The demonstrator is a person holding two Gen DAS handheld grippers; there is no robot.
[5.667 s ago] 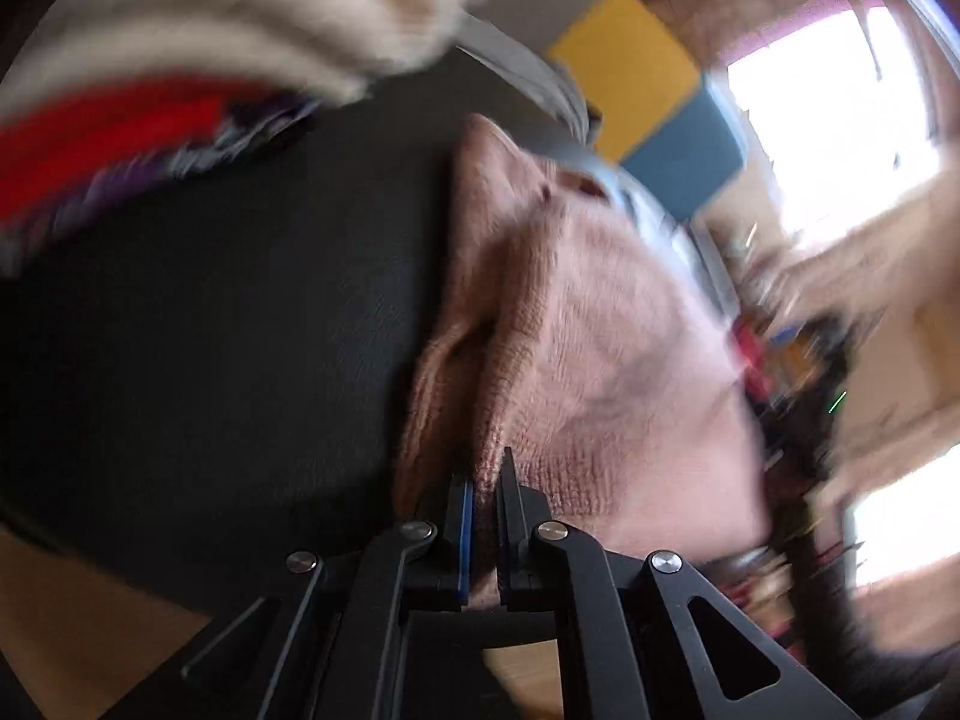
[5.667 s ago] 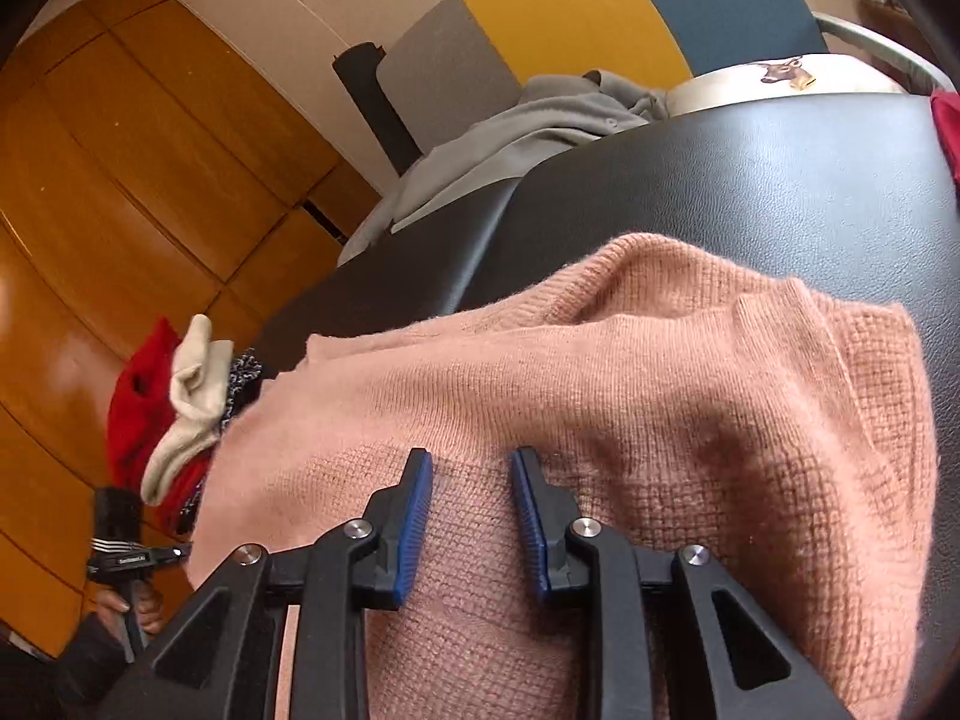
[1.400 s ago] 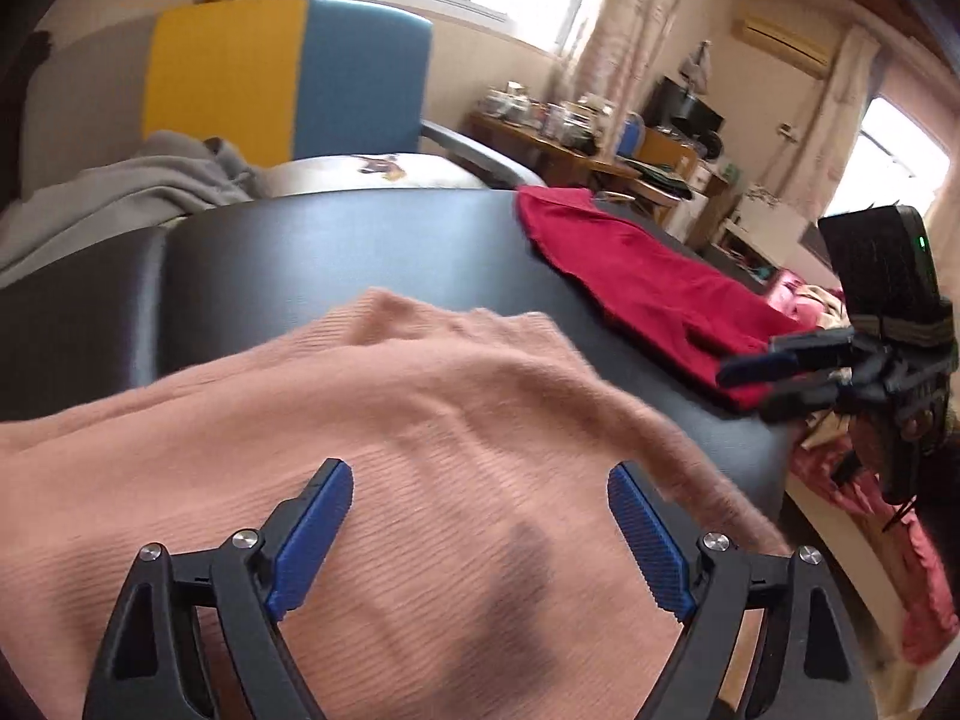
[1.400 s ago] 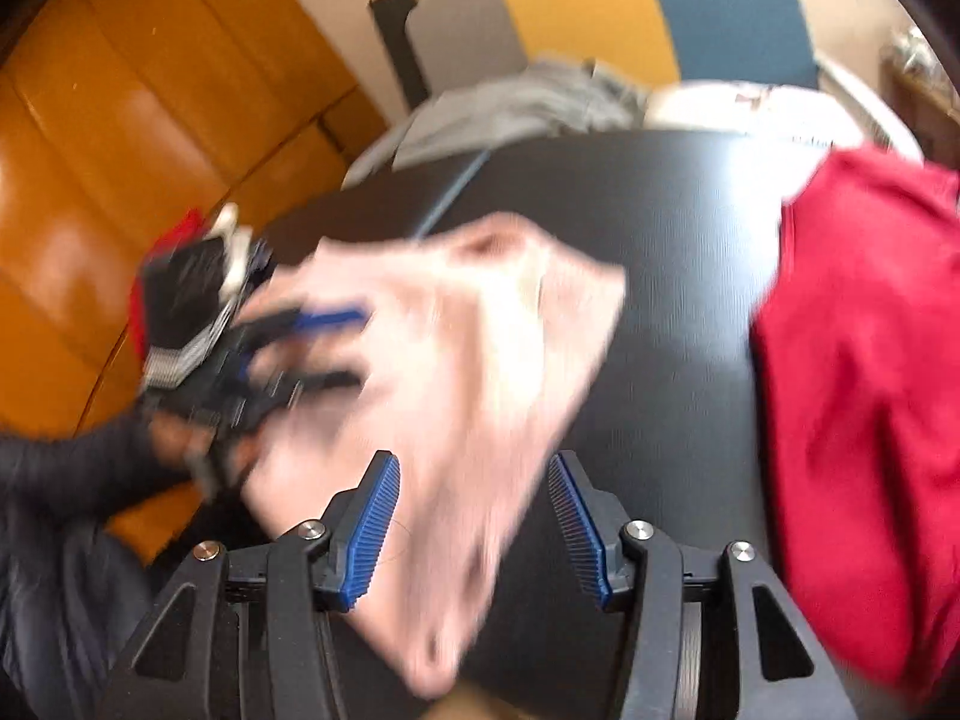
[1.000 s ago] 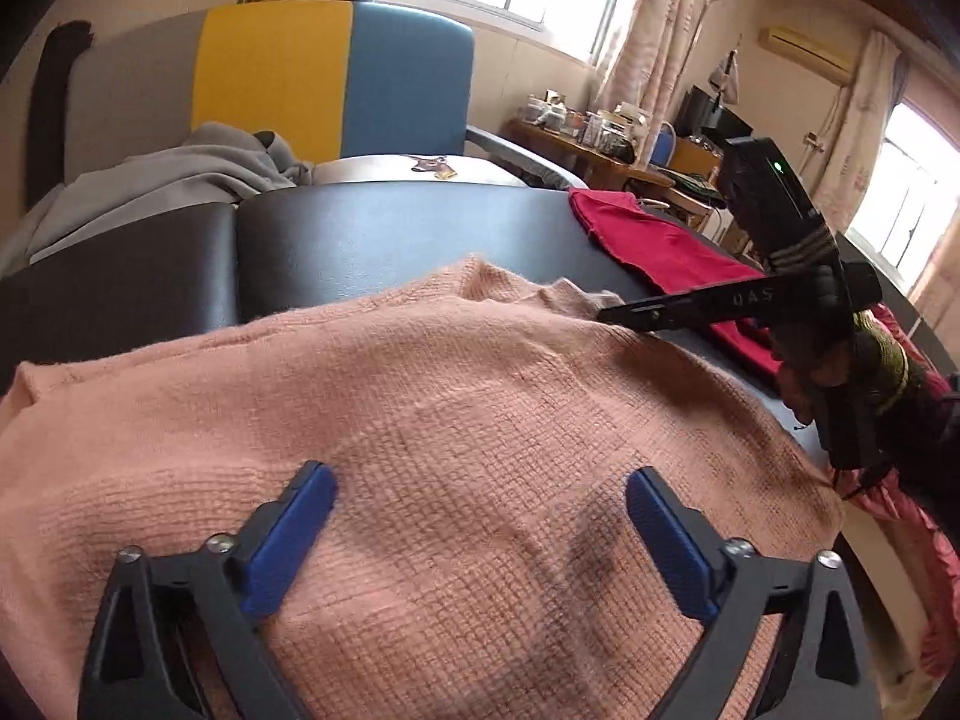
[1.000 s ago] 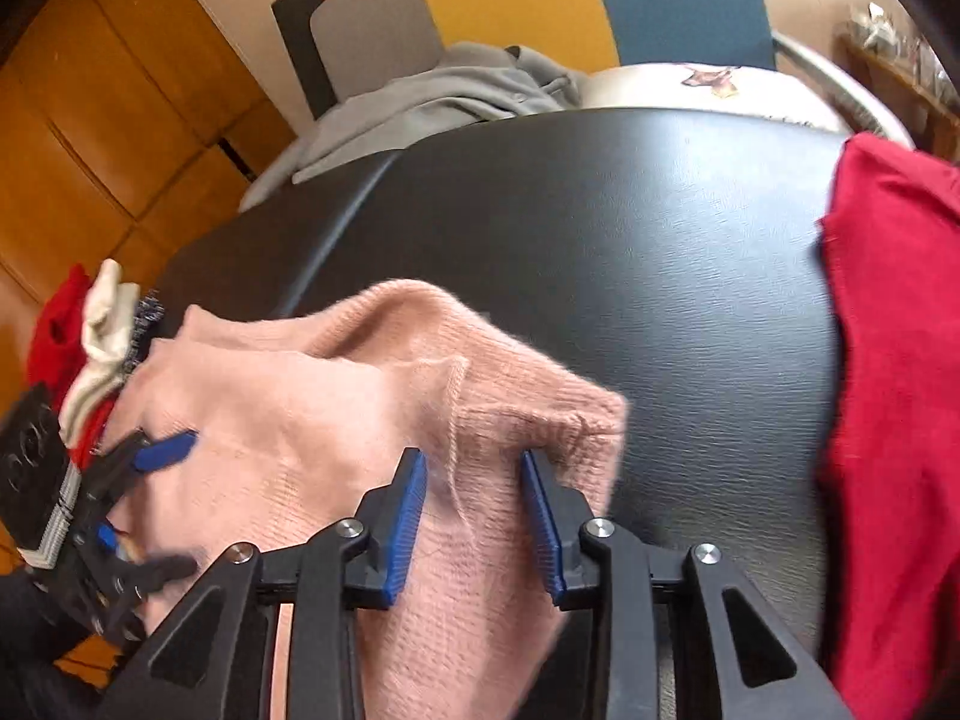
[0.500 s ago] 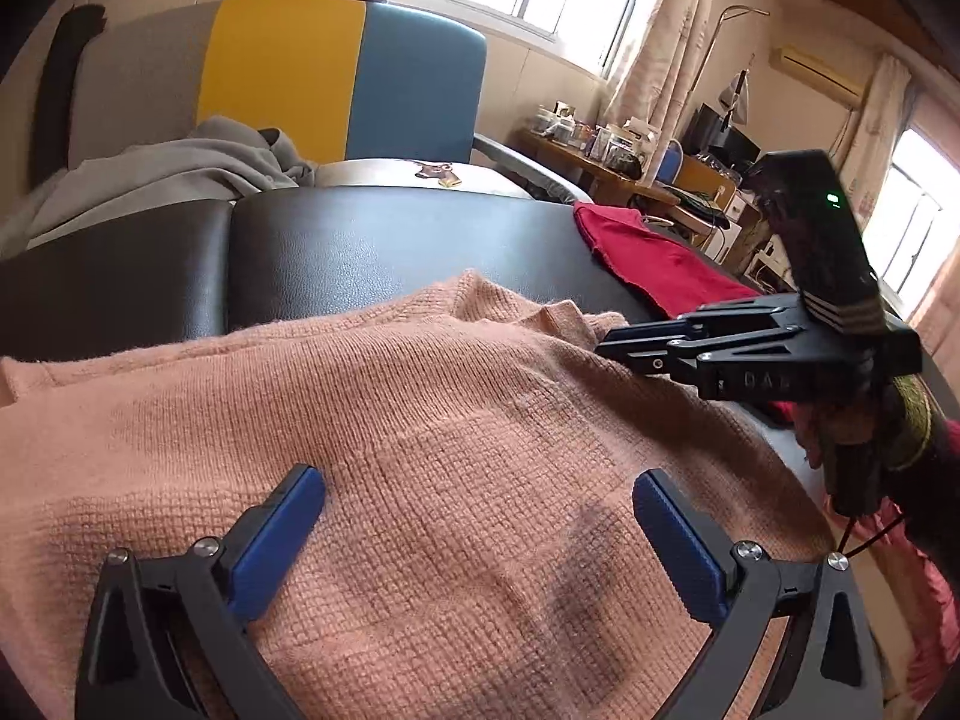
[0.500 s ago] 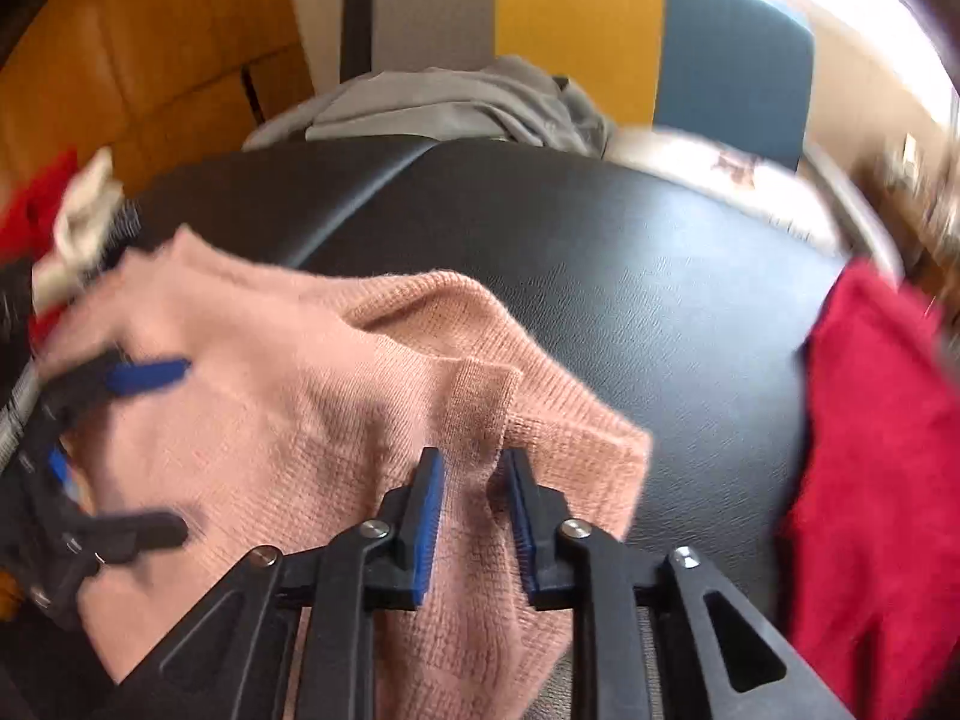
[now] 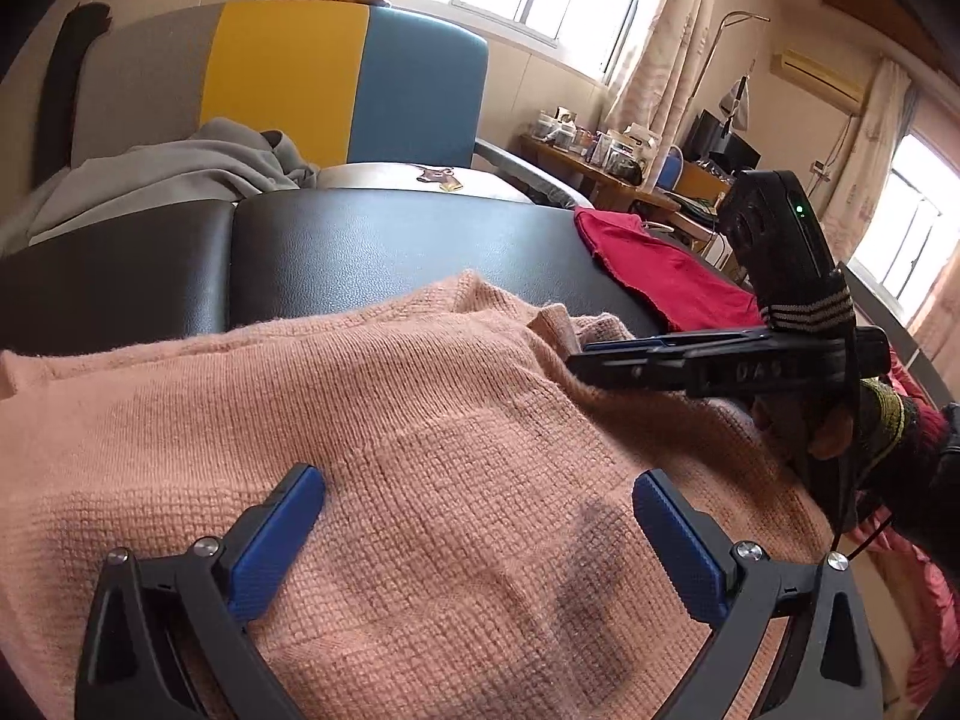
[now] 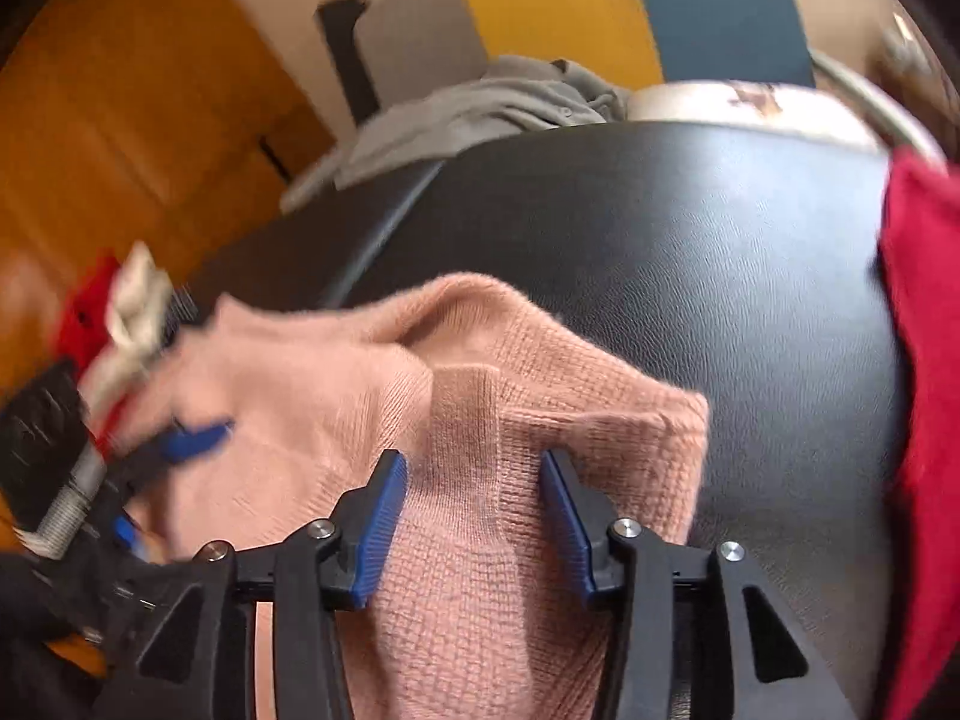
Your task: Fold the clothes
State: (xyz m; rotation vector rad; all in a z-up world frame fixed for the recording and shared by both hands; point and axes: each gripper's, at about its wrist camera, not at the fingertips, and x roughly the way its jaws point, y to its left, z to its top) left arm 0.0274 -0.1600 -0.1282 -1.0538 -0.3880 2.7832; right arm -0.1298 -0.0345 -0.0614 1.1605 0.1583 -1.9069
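Lying across the near part of a black padded table [image 9: 372,252], a pink knitted sweater [image 9: 420,480] spreads in soft folds, one corner of it reaching toward the table's middle. The left gripper [image 9: 477,531] hovers low over the broad middle of the knit with its jaws spread wide; its blue pads [image 9: 279,534] stand well apart and nothing is pinched between them, though the cloth lies directly beneath.

At the sweater's right-hand corner, the right gripper [image 10: 474,507] points down onto the fabric. Its jaws are opening, and a raised fold of the pink knit sits between the blue pads [image 10: 378,528], which no longer press on it. From the left wrist view this gripper shows side-on, held in a gloved hand [image 9: 840,420] with a striped cuff.

A red garment [image 9: 660,276] lies flat on the table's far right edge, apart from the sweater. Behind the table stands a chair [image 9: 336,78] with grey, yellow and blue panels, a grey garment [image 9: 174,168] slumped on its seat. A small pile of red and cream clothes [image 10: 114,312] sits at the table's left end, blurred.
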